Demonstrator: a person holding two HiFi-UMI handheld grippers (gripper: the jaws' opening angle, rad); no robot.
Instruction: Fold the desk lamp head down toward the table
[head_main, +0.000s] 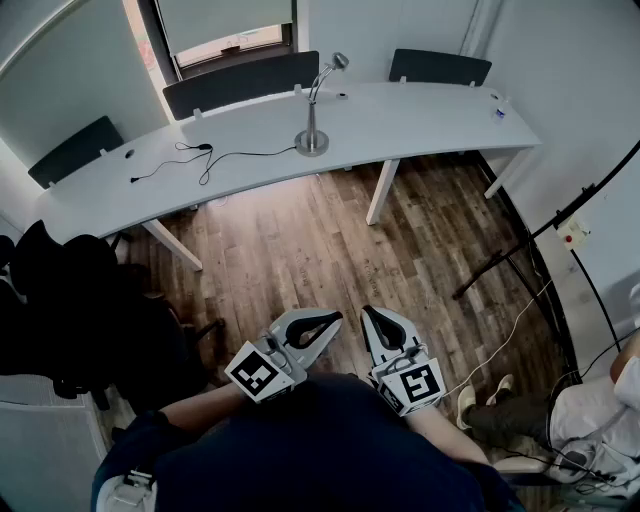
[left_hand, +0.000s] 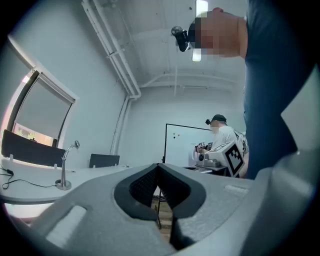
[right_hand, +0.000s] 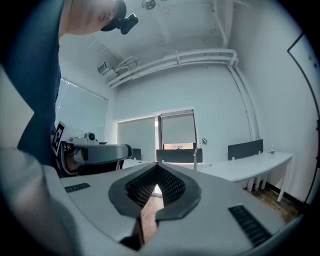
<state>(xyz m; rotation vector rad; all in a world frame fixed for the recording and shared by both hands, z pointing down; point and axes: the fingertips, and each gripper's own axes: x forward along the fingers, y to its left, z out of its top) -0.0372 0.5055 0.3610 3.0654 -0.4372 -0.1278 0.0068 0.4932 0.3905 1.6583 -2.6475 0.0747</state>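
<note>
Both grippers were held close against the person's body, level and side by side, and both pairs of fingers were pressed together with nothing between them. The left gripper (head_main: 331, 319) and the right gripper (head_main: 367, 313) were well apart from the desk lamp (head_main: 316, 104). It stood ahead of the fingertips, across a stretch of wood floor, on the long white desk (head_main: 430, 115).

The lamp's stem rose upright from a round base (head_main: 312, 142), and its neck curved over at the top to the small lamp head (head_main: 340, 61), which was raised well off the desk. From the left gripper view the lamp (left_hand: 65, 169) lay far to the left of the closed fingers (left_hand: 145, 186). From the right gripper view it (right_hand: 198, 154) sat just right of the fingers (right_hand: 172, 186), so I judged the right gripper the better aimed, though neither was clearly nearer.

A dark cable (head_main: 232, 157) trailed on the desk, left of the base. The lamp head was too small and distant to show any joint or how the neck bends. The person's torso hid the gripper handles.
</note>
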